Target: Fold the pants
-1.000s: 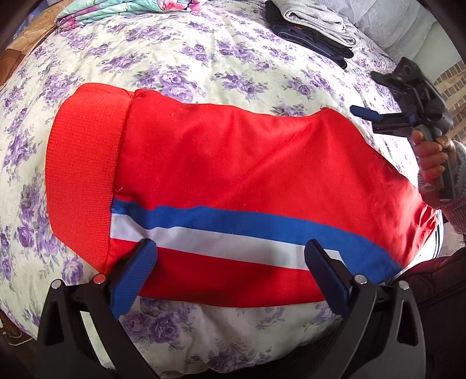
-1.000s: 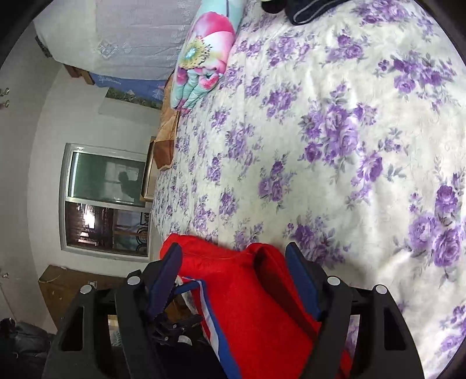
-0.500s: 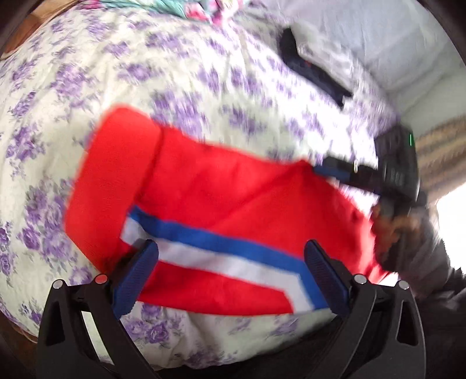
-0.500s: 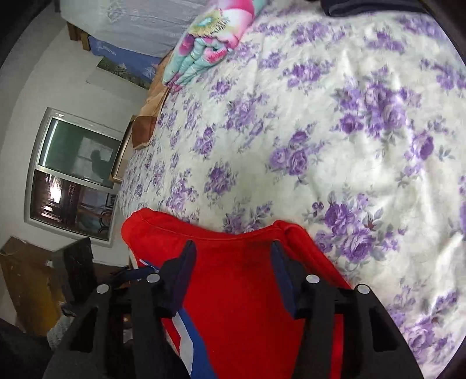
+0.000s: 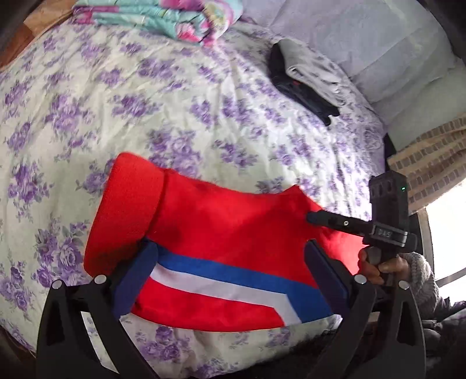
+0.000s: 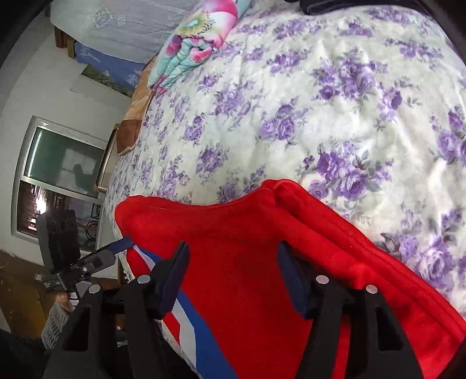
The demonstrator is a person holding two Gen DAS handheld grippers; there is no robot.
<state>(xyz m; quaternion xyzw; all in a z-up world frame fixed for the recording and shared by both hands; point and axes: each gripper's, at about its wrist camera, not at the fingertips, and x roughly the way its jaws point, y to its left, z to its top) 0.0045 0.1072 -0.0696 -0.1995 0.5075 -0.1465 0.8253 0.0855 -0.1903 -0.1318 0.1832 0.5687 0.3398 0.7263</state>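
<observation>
Two tools over the bed and I'm mid-fold on the pants (image 5: pixel 221 233), red with a blue and white stripe, lying doubled over at the near edge of the bed (image 5: pixel 180 96), cuff end to the left, stripe along the near side.

Left tool (image 5: pixel 233 271): jaws spread wide, hovering above the near, striped edge. Cloth shows between the fingers, but I see no pinch; the pads look clear of it.

Right tool (image 6: pixel 233 274): jaws part-way apart and opening right now, red cloth lying between them. The pads don't seem to press on it, so I read that as letting go, not gripping. From the left camera I can see its finger (image 5: pixel 329 220) reaching in over the right end of the pants, the hand (image 5: pixel 378 265) wrapped round the handle.

My read on the step: one fold is down, the layers stacked along the far right edge, and both tools are free of the cloth. Another fold probably remains, since the bundle is long from left to right.

Next I'd want a fresh grip: one tool on the cuff end at left, low enough to catch every layer, then carry it across to the right end. Soft fleecy stuff; layers could slide if I pinch only the top one.

Far off sit a folded quilt (image 5: pixel 163 17) and a dark clothes stack (image 5: pixel 305 84), well clear.
</observation>
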